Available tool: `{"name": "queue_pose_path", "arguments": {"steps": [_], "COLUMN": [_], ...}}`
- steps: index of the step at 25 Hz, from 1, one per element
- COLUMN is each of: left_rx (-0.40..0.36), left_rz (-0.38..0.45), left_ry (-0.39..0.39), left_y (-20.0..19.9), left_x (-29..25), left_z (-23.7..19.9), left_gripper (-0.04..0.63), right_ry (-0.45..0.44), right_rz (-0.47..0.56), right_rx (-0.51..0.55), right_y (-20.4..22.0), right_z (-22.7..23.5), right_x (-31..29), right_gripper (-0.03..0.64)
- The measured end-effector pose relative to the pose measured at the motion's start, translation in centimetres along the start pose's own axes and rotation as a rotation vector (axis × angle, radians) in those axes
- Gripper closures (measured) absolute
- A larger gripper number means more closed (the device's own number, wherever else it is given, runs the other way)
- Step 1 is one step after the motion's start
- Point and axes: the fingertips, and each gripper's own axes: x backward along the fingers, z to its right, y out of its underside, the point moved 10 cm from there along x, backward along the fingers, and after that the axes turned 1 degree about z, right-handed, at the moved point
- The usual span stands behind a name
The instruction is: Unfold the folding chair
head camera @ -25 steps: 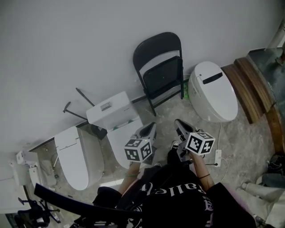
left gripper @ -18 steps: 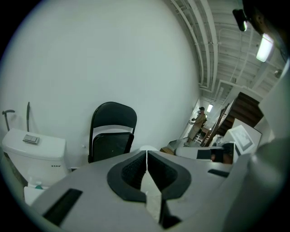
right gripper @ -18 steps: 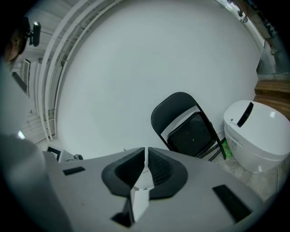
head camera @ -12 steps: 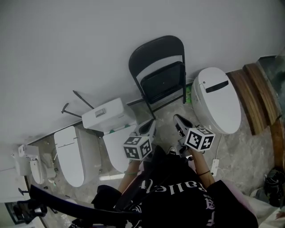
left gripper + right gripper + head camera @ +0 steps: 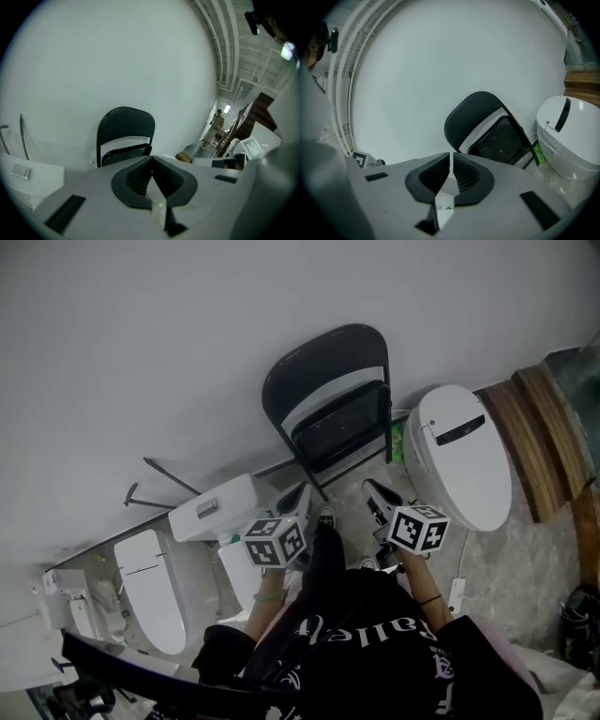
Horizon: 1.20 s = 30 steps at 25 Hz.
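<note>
Left claw (image 5: 298, 495) and right claw (image 5: 377, 495) were both pressed shut with nothing in them. They were near the front of the black folding chair (image 5: 323, 362), not touching it. It leaned folded on the white wall (image 5: 187, 334), beside a white toilet (image 5: 464, 456).

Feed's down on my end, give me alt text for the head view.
A black folding chair, folded, leans against a white wall between a white toilet and a toilet tank. Below it the person points the left gripper and right gripper toward the chair, both shut and empty, neither touching it.
</note>
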Motion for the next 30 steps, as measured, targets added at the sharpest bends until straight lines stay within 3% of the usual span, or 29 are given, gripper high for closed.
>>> {"name": "queue_pose_path", "arguments": {"steps": [8, 18, 20, 22, 24, 30], "left_rx": [-0.099, -0.283, -0.308, -0.341, -0.381, -0.443], "left_rz": [-0.062, -0.116, -0.160, -0.223, -0.284, -0.403], "left_ry": [0.032, 0.097, 0.149, 0.202, 0.245, 0.338], "left_y": [-9.5, -20.5, -21.8, -22.5, -22.9, -23.1], "left_x": [-8.5, -18.2, -20.2, -22.0, -23.4, -27.0], "left_z": [-7.7, -16.3, -17.1, -17.5, -17.5, -16.1], "left_gripper": [0.589, 0.571, 0.470, 0.401, 0.390, 0.390], "right_ry": [0.060, 0.158, 0.186, 0.202, 0.214, 0.281], "right_rz": [0.013, -0.047, -0.073, -0.086, -0.080, -0.026], "right_rx": [-0.042, -0.163, -0.171, -0.180, -0.204, -0.389], "right_y": [-5.6, -7.0, -6.9, -6.7, -6.5, -5.7], "right_z": [1.9, 7.6, 9.3, 10.5, 11.3, 15.6], "right_x": [-10.2, -19.8, -21.5, -23.1, -24.4, -27.4], "right_gripper": [0.584, 0.583, 0.578, 0.530, 0.453, 0.410]}}
